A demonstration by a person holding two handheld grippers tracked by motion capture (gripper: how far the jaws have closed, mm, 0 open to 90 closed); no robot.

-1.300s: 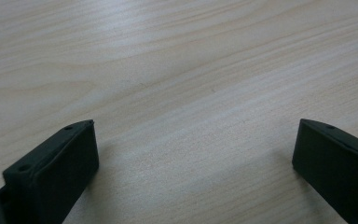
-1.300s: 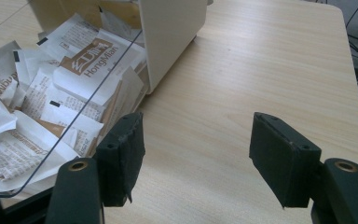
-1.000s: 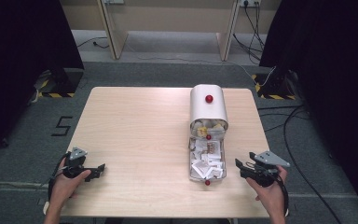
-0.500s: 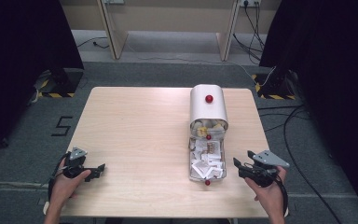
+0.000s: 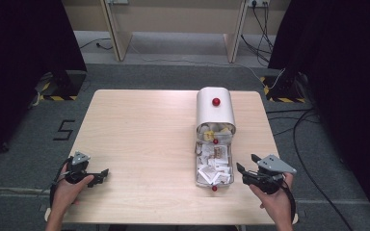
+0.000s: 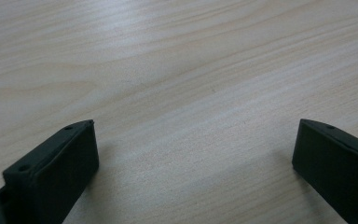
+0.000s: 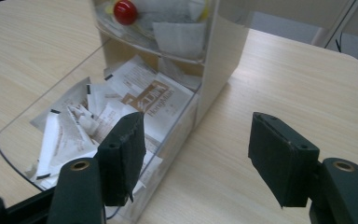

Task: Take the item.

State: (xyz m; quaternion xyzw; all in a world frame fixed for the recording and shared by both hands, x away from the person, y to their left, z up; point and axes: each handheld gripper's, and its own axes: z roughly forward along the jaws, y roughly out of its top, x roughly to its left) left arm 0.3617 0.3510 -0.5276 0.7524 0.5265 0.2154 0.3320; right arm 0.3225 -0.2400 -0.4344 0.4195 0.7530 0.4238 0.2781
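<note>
Watching from the side: the right hand-held gripper (image 5: 245, 171) had crept a little up and in toward the open box since a second earlier, its jaws standing wide with nothing between them.
Meaning for the work: it looked like an approach to the box's drawer, no grasp begun yet.
Left hand-held gripper (image 5: 102, 174): parked at about 8 o'clock on the tabletop (image 5: 139, 139), unmoved from the earlier pictures, jaws spread wide over bare wood, holding nothing.
Box (image 5: 215, 108): a white rounded housing with a red knob (image 5: 216, 101) on top, standing right of centre, toward 2 o'clock on the tabletop.
Drawer (image 7: 14, 126): a clear tray pulled out toward the person, its end with the small red knob (image 5: 214, 188) near the front edge, just beside the right hand-held gripper.
Drawer contents: a loose heap of white paper sachets (image 7: 135, 95), some printed brown.
Upper compartment: more packets (image 5: 215, 132), some yellowish, crowded behind another red knob (image 7: 125, 11).
</note>
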